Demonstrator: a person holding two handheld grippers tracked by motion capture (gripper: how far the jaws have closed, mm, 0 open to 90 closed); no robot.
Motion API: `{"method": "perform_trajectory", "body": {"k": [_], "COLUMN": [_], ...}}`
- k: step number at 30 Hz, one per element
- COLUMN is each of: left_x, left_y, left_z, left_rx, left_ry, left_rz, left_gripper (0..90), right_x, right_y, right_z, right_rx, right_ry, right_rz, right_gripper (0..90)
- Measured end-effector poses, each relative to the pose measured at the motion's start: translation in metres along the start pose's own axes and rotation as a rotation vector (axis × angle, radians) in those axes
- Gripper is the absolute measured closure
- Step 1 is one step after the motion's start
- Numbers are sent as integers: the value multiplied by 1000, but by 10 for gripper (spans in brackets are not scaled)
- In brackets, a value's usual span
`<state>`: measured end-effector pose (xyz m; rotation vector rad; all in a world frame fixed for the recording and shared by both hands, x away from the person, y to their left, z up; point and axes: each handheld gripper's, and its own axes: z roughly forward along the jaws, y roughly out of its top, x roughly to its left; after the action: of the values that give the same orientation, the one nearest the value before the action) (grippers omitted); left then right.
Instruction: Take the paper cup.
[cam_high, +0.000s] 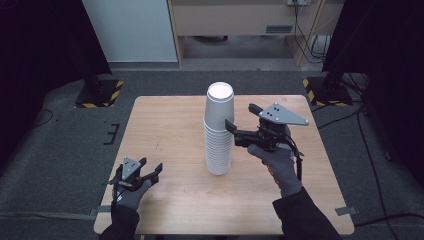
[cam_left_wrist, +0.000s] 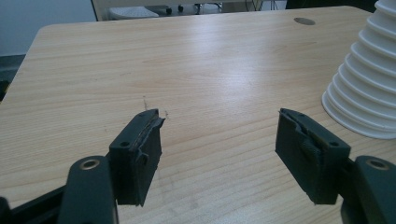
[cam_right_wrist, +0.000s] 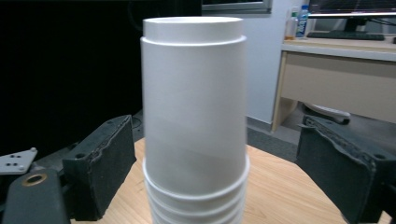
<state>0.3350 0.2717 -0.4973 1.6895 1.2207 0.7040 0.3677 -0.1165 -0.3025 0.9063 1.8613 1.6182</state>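
Note:
A tall stack of white paper cups (cam_high: 219, 131) stands upside down in the middle of the wooden table (cam_high: 165, 125). My right gripper (cam_high: 241, 119) is raised beside the stack's upper part, open, with a jaw on each side of the top cup (cam_right_wrist: 194, 126) and a small gap to each. My left gripper (cam_high: 151, 166) rests open near the table's front left corner, with nothing between its jaws. The base of the stack (cam_left_wrist: 366, 88) shows to the right of the left gripper (cam_left_wrist: 219, 140).
Bare wood lies ahead of the left gripper. Beyond the table are a grey floor, two stands with yellow-black bases (cam_high: 99, 92), a white panel (cam_high: 131, 30) and a wooden desk (cam_high: 240, 20) with cables.

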Motion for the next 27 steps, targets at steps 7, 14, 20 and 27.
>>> {"method": "perform_trajectory", "body": {"k": [7,14,20,27], "left_x": [0,1,1,1], "left_y": [0,0,0,0], "left_z": [0,0,0,0], "left_rx": [1,-1,1,2], "left_ry": [1,2,3,2], "left_rz": [1,2,4,3], "left_gripper": [300,300,300,300], "right_x": [7,9,10,11], "right_y": [2,2,0,0], "right_z": [14,28,41,55], "right_rx": [8,22,30,39], "right_ry": [12,9,1,-7], "right_rz": [-3,5,3,2], "right_gripper": [110,108,106,106]}}
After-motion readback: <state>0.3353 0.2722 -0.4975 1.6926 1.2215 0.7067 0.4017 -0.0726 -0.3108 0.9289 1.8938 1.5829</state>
